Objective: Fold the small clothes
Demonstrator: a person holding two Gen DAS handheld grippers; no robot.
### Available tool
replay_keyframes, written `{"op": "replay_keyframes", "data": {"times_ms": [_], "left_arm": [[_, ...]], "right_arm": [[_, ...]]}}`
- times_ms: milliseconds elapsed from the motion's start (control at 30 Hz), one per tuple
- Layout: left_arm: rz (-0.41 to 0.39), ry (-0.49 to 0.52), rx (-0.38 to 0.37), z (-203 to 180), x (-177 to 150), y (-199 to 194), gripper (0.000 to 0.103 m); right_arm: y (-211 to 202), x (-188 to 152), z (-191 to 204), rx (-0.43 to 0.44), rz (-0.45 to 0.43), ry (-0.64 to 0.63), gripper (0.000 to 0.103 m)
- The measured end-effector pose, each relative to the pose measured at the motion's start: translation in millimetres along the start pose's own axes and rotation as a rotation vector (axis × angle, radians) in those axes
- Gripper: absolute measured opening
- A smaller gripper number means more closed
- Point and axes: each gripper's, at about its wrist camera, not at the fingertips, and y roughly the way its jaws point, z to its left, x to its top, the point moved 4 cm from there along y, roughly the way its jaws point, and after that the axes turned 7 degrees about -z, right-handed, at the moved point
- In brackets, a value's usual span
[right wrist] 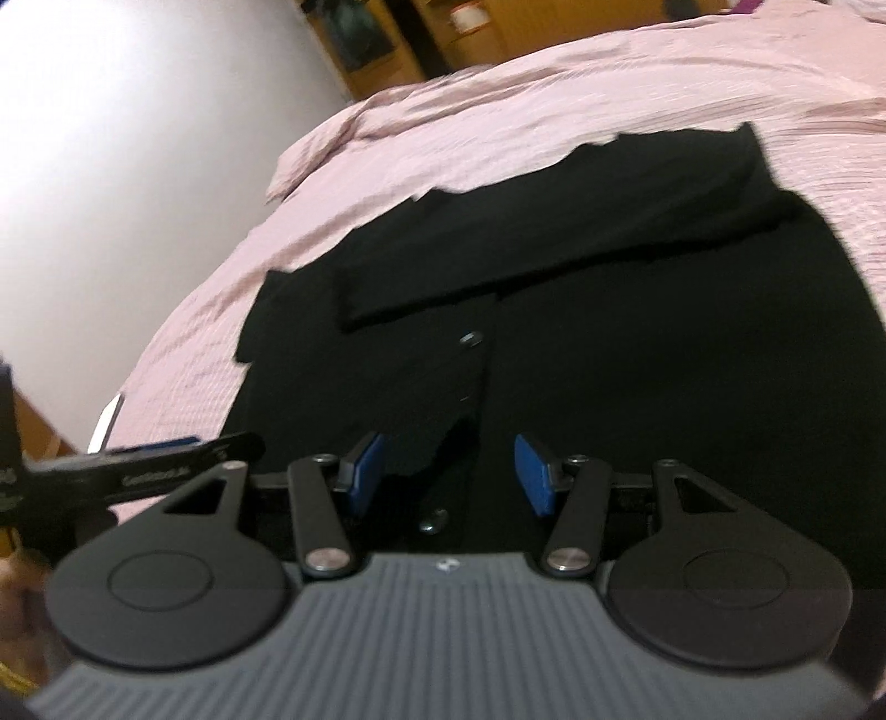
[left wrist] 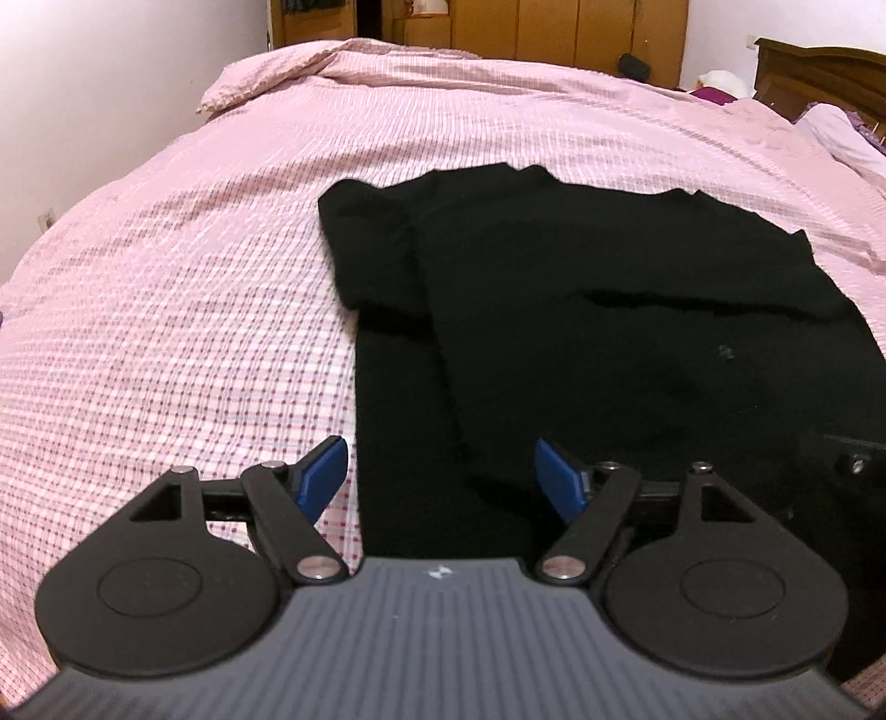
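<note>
A black buttoned garment (left wrist: 609,332) lies flat on the pink checked bedspread (left wrist: 194,332). One sleeve (left wrist: 376,266) is folded in along its left side. My left gripper (left wrist: 443,476) hovers over the garment's near left edge, open, with nothing pressed between its blue pads (left wrist: 324,471). In the right wrist view the same garment (right wrist: 637,360) shows a button (right wrist: 470,339) on its front placket and a sleeve (right wrist: 554,249) laid across the chest. My right gripper (right wrist: 449,473) is above the placket near the hem, open, its pads apart and clear of the cloth.
A crumpled fold of bedspread (left wrist: 266,72) lies at the far left of the bed, and wooden wardrobes (left wrist: 554,27) stand behind. A dark headboard (left wrist: 819,72) and a pale pillow (left wrist: 841,133) are at the far right. The left tool's black linkage (right wrist: 166,471) crosses the right wrist view's left side.
</note>
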Motion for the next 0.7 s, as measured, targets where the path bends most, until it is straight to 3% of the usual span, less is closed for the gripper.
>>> {"op": "replay_keyframes", "data": {"times_ms": [700], "left_arm": [[0.017, -0.024, 0.007, 5.1, -8.8, 14.3, 0.086]], "right_arm": [[31.5, -7.7, 19.8, 0.093, 0.037, -0.036, 0.056]]}}
